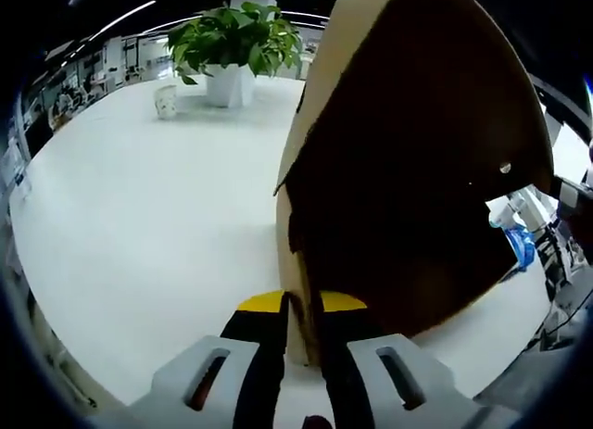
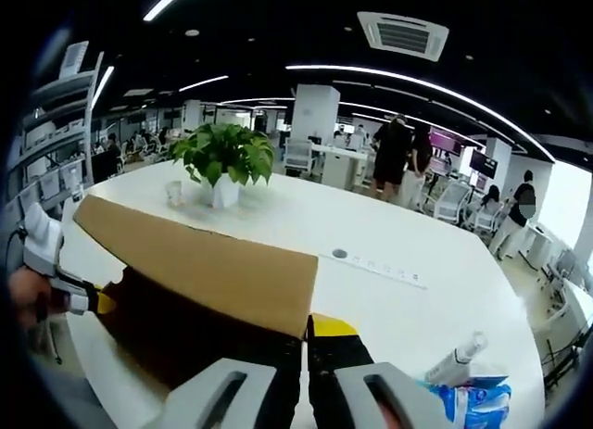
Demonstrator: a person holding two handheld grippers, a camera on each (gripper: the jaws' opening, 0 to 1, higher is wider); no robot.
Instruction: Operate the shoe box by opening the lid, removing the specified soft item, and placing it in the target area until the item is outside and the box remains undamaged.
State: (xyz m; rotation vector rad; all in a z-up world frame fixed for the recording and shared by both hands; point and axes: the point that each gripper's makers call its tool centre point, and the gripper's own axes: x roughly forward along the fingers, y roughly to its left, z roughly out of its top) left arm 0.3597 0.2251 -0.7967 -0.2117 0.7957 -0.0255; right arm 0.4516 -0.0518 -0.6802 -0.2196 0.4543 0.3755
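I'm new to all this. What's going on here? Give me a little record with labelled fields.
Held item: cardboard shoe box lid, brown, raised
Left gripper: shut on the lid's edge
Right gripper: shut on the lid's corner
Surface: white table
Also on table: potted plant, small white cup, blue packet
Background: people standing in an office

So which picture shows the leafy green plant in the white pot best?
The left gripper view: the leafy green plant in the white pot looks bigger and clearer there. The right gripper view shows it smaller, behind the brown cardboard lid.
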